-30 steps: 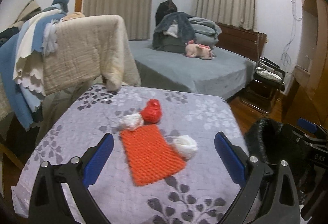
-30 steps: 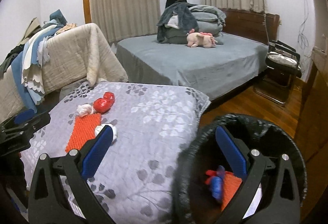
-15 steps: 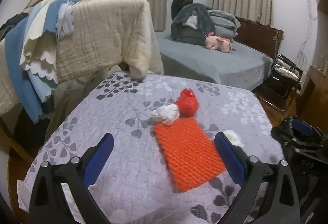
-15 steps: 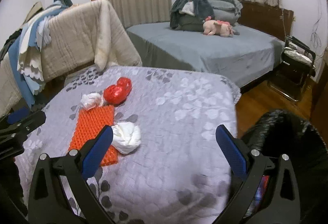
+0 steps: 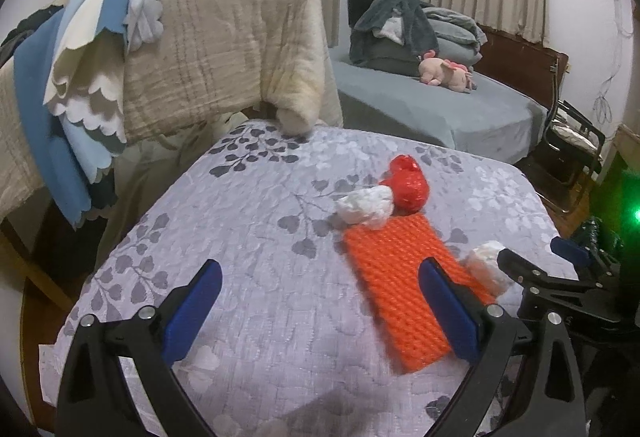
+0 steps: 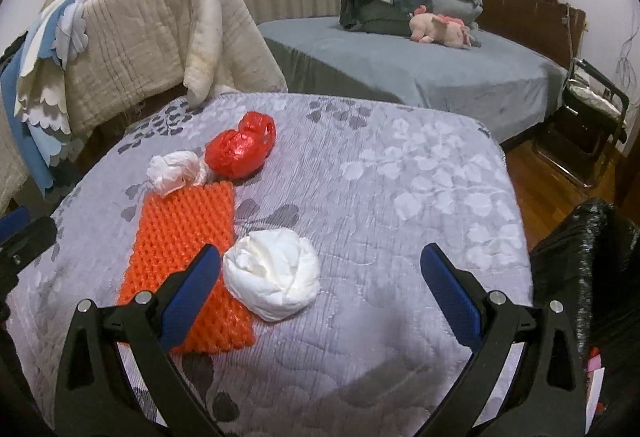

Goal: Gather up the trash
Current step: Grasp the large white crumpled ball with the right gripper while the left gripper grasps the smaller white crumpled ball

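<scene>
While both grippers hang over the table, this is how the scene is laid out.

Table: a table (image 6: 400,173) covered with a grey quilted cloth printed with leaves fills the lower half of both views.

Left gripper: the left gripper (image 5: 320,313) hovers above the near part of the table, jaws spread wide with nothing between them. Its right blue pad overlaps the near end of the orange mat in the picture.

Right gripper: the right gripper (image 6: 320,297) hovers low over the table, jaws released and wide apart. The big white wad sits just inside its left blue pad, not gripped.

Orange mat: a flat, knobbly orange mat (image 6: 184,261) lies on the left part of the table.

Big white wad: a crumpled white wad (image 6: 272,279) rests against the mat's right edge.

Small white wad: a smaller white wad (image 6: 174,173) sits at the mat's far end, partly on it.

Red bag: a crumpled red plastic bag (image 6: 240,151) lies just beyond the mat, touching the small white wad.

Bin: a bin lined with a black bag (image 6: 580,277) stands beside the table's right edge, low in the right wrist view.

Surroundings: a beige blanket (image 5: 224,53) hangs over furniture behind the table. A grey bed (image 6: 420,65) beyond it carries folded bedding and a pink plush toy (image 6: 440,29).
</scene>
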`<action>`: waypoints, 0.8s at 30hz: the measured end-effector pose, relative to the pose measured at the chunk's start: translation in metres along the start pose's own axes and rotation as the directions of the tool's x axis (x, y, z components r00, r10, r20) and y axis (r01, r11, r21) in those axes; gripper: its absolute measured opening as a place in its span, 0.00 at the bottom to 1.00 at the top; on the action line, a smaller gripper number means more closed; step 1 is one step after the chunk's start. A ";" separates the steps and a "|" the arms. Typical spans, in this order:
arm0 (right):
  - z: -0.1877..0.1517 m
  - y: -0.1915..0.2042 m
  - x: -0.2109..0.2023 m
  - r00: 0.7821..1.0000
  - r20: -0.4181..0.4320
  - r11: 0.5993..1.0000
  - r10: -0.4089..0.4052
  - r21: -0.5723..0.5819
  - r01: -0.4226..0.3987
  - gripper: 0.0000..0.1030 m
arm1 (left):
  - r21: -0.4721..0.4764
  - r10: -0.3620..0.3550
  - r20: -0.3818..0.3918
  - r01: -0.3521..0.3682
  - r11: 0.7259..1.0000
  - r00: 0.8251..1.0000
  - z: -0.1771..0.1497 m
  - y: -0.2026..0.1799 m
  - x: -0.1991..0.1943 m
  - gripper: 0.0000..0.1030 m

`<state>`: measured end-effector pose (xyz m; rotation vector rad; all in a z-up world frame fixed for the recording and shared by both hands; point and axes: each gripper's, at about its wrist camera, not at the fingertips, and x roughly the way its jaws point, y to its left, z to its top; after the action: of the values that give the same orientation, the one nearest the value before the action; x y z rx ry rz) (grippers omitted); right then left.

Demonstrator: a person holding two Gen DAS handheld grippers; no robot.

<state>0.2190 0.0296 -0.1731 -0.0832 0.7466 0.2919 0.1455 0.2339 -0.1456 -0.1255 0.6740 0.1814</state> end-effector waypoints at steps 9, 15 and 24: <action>-0.002 0.012 0.019 0.998 -0.059 0.999 0.015 -0.040 -0.017 0.81 | -0.013 0.007 -0.004 -0.007 1.000 1.000 0.000 0.008 0.005 0.94; -0.004 0.016 0.027 0.994 -0.104 0.997 0.043 -0.053 -0.049 0.71 | -0.017 0.005 -0.006 -0.005 1.000 1.000 0.000 0.008 0.005 0.94; 0.000 0.013 0.022 0.988 -0.104 0.993 0.110 -0.034 -0.114 0.39 | -0.017 -0.006 -0.004 0.005 1.000 1.000 0.004 0.003 0.007 0.94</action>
<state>0.2306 0.0469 -0.1880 -0.0943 0.8481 0.4124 0.1523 0.2386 -0.1474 -0.1437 0.6764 0.1815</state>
